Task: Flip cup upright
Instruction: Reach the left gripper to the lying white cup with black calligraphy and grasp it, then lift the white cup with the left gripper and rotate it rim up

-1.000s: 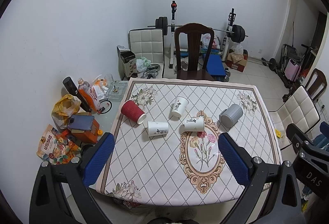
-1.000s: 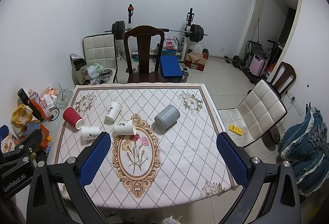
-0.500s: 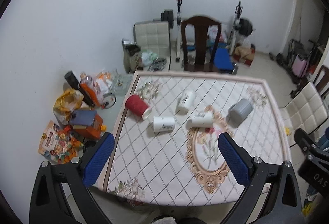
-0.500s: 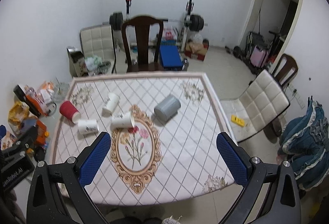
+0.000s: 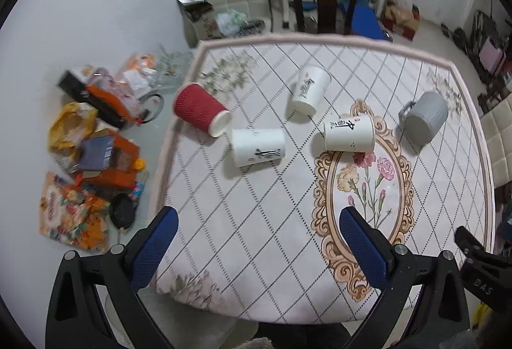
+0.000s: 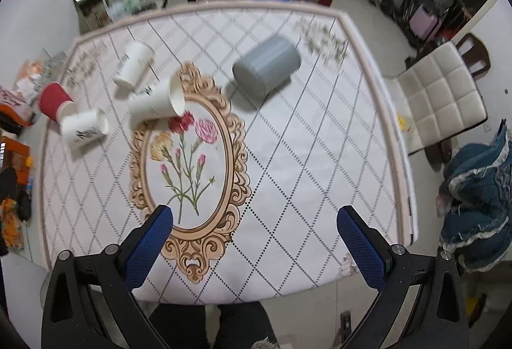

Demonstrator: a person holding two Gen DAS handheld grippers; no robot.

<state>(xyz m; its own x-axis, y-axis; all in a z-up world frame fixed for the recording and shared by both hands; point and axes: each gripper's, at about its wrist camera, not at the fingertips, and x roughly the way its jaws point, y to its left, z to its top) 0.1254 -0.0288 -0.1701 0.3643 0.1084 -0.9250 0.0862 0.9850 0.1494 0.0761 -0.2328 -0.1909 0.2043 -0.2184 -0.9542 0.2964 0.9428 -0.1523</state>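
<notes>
Both tongs have come in lower and closer over the table (image 5: 368,61) than a second ago, so the cups now loom larger in each view. The left tongs (image 5: 256,240) are spread wide and pinch nothing; the right tongs (image 6: 254,240) are likewise spread and empty. In the left wrist view five cups lie on their sides on the patterned cloth: a red cup (image 5: 201,114) at about 10 o'clock near the table's edge, a white cup (image 5: 258,146) just beside its mouth, a second white cup (image 5: 309,90) at 12 o'clock, a third white cup (image 5: 348,132) on the rim of the oval flower motif (image 5: 364,186), and a grey cup (image 5: 423,117) at 2 o'clock, well apart from the rest
</notes>
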